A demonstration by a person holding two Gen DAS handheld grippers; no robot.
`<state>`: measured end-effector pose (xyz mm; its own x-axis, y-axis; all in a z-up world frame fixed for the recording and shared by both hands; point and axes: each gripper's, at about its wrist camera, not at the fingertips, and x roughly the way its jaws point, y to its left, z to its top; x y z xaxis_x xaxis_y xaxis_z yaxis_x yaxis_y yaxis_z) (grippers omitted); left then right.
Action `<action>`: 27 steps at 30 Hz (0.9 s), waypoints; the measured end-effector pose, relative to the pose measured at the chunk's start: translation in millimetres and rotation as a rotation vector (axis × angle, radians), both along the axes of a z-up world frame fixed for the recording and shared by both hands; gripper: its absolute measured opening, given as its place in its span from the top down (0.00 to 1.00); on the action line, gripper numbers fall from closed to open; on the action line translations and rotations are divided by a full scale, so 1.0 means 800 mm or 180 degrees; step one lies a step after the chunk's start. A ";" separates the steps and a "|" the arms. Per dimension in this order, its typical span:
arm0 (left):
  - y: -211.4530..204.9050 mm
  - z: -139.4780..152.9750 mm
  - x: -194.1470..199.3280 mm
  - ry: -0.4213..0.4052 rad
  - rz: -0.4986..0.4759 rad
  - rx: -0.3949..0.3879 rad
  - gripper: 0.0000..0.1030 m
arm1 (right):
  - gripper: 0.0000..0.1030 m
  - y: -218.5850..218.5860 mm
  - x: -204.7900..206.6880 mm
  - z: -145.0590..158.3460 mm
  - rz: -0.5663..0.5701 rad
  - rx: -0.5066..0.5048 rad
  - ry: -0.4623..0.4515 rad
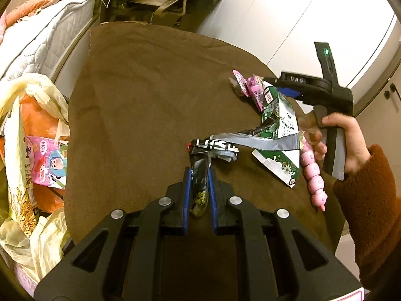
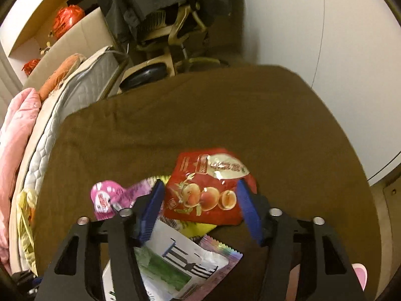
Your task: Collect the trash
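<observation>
Left gripper (image 1: 199, 173): clamping a dark wrapper (image 1: 199, 188), lower centre.
Right gripper (image 2: 199, 200): jaws parted, straddling a red packet (image 2: 205, 188) mid-frame; contact unclear.
Trash bag (image 1: 32, 150): sitting far left, off the brown cloth (image 1: 150, 87).

Green-white packet (image 2: 173, 263) partly hidden behind right gripper (image 2: 199, 209) fingers (image 2: 151, 208).
</observation>
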<state>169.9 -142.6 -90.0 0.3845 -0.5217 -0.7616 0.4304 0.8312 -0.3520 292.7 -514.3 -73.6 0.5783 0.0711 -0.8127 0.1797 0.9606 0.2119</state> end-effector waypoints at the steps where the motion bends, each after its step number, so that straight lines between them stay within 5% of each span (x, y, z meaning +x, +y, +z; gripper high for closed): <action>1: 0.000 0.000 0.001 0.0002 -0.0002 -0.0011 0.89 | 0.57 0.002 -0.003 -0.001 0.0035 -0.0040 -0.0003; 3: -0.001 0.000 -0.001 -0.0001 -0.0002 -0.0015 0.88 | 0.77 0.009 -0.008 -0.002 0.0092 -0.0096 0.0001; 5: -0.001 0.000 -0.001 -0.0013 0.0001 0.0009 0.88 | 0.86 0.014 -0.017 0.001 0.0098 -0.0134 -0.0039; 10: -0.005 0.002 -0.016 -0.0032 -0.0007 0.0087 0.88 | 0.94 0.022 -0.049 0.022 0.0133 -0.0237 -0.0215; 19: -0.008 0.009 -0.034 -0.0040 0.0034 0.0126 0.88 | 0.95 0.028 -0.135 0.068 0.0206 -0.0335 -0.0550; 23: -0.014 0.006 -0.034 -0.0063 0.0034 0.0021 0.85 | 0.91 0.029 -0.147 0.068 0.0218 -0.0577 -0.0638; 25: -0.017 0.003 -0.034 -0.0060 0.0055 0.0017 0.84 | 0.62 0.028 -0.144 0.065 0.0331 -0.0446 -0.0694; 27: -0.019 0.003 -0.035 -0.0069 0.0024 0.0017 0.80 | 0.57 0.023 -0.131 0.065 0.0342 -0.0384 -0.0693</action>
<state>141.5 -157.9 -87.3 0.4048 -0.5145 -0.7559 0.4315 0.8363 -0.3382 188.2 -496.3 -21.3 0.7348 0.0515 -0.6763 0.0382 0.9924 0.1171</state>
